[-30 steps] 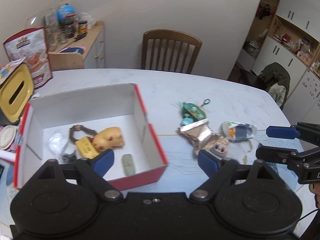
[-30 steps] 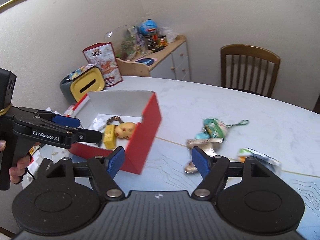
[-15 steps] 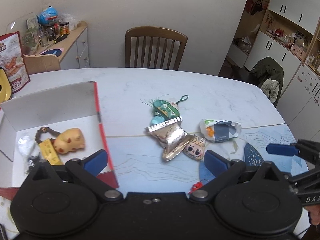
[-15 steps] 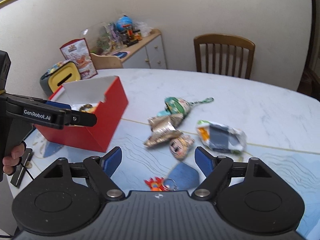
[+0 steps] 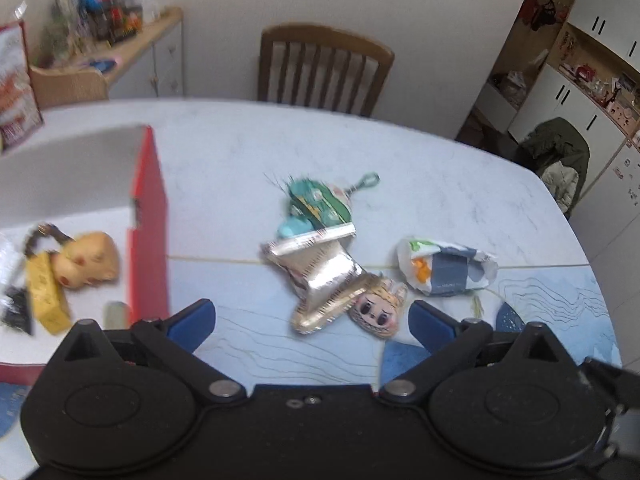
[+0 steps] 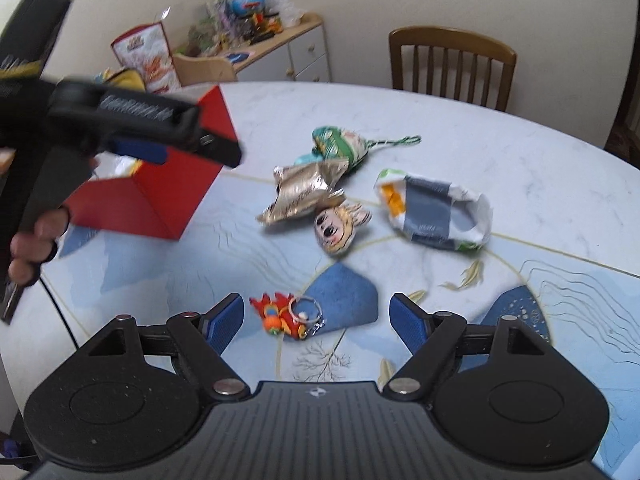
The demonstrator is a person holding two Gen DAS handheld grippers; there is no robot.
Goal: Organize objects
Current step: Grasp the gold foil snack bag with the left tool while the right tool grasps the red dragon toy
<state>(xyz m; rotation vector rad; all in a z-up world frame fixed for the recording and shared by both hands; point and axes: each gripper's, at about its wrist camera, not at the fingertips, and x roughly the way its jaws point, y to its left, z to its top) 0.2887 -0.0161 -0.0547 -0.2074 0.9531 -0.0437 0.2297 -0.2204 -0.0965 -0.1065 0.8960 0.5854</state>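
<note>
Both your tools gape wide, gripping nothing.
Your right tool (image 6: 316, 316) hovers over the orange keychain (image 6: 286, 314) on the surface (image 6: 520, 160); your left tool (image 5: 312, 320) faces the foil packet (image 5: 320, 276) beside the red box (image 5: 148, 232).

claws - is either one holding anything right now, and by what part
Nothing is held. The left claw and the right claw both stand open and empty above the table; the red keychain lies untouched between the right claw's fingers.

My left gripper (image 5: 311, 322) hovers with its jaws spread wide, nothing between the 2 blue pads. My right gripper (image 6: 317, 316) is likewise parted and empty. My left hand (image 6: 34, 246) wraps the left handle (blurred in the right wrist view).
</note>
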